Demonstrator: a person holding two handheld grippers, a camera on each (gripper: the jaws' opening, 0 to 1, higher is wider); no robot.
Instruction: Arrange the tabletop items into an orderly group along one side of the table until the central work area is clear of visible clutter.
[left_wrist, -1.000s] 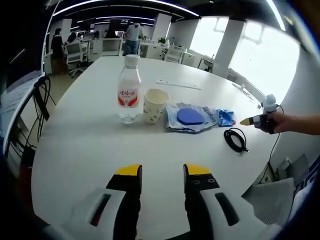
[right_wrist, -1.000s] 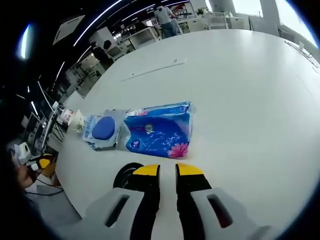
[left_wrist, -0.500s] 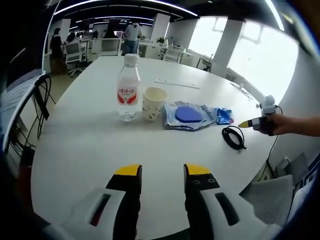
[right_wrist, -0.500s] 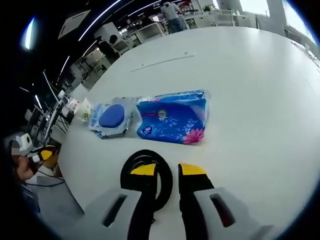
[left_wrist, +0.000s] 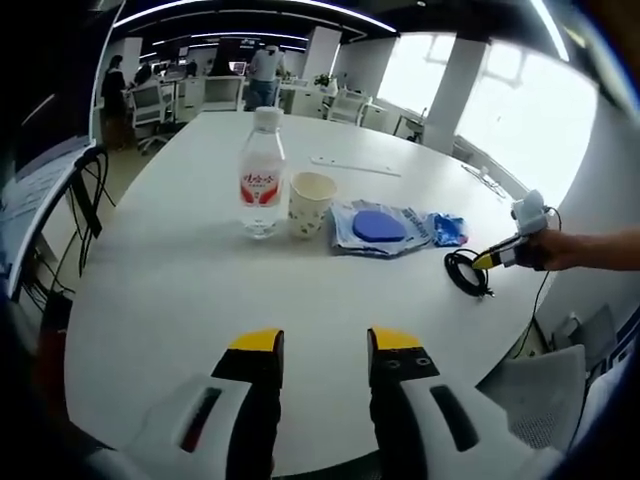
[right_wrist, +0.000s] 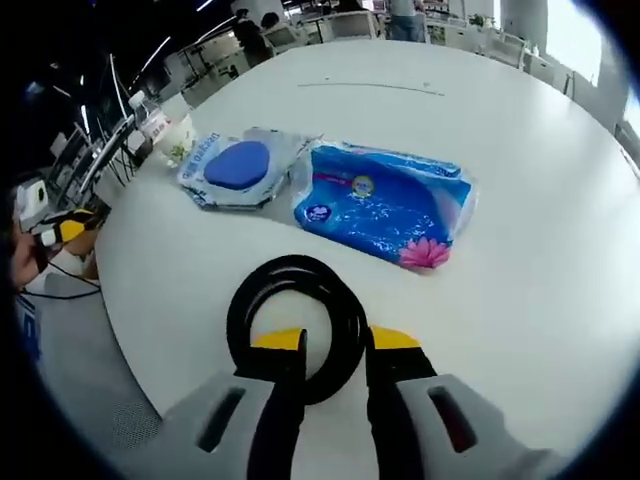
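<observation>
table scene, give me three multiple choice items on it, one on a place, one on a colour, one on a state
1. What stands right beside the water bottle?
A. a paper cup
B. a stapler
C. a laptop

2. What colour is the coiled cable?
A. white
B. black
C. red

3. How does the right gripper stand to that cable?
A. far off, by the bottle
B. lifting it high above the table
C. jaws open, tips over the near side of the coil

Answers: 1 A, the paper cup stands next to the bottle. 2 B, the loop is black against the white table. 3 C, the yellow tips lie on the coil's near edge, apart.
</observation>
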